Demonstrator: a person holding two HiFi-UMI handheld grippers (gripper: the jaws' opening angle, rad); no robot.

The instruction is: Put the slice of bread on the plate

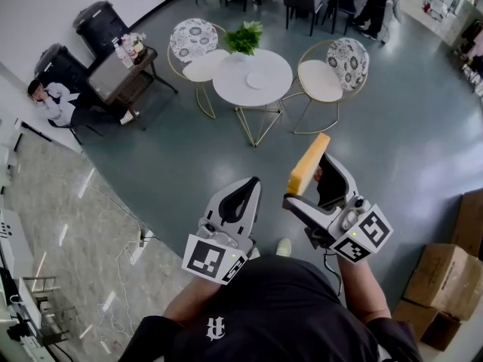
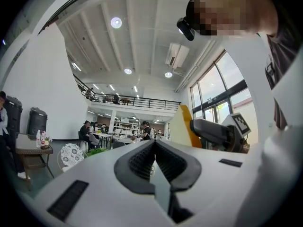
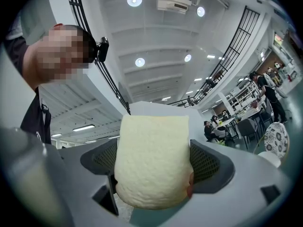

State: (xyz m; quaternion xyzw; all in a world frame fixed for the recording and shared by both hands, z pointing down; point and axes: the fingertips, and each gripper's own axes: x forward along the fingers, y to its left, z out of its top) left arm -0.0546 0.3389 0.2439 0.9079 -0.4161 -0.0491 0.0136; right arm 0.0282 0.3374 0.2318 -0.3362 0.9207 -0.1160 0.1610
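Right gripper point(image 1: 318, 185) jaws clamped on the pale square bread slice with yellow crust point(image 3: 152, 162). Slice is held on edge in the air, well apart from the round white desk point(image 1: 226, 81). Left gripper point(image 2: 155, 148) jaws together, empty.

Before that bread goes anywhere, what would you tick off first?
1. The slice of bread is clamped in the right claw: ok.
2. The left claw is shut and empty: ok.
3. The plate on the white table is bare: ok.
4. The plate is within reach: not ok, the table stands well ahead across the floor.
5. The grip is firm enough for carrying: cannot tell.
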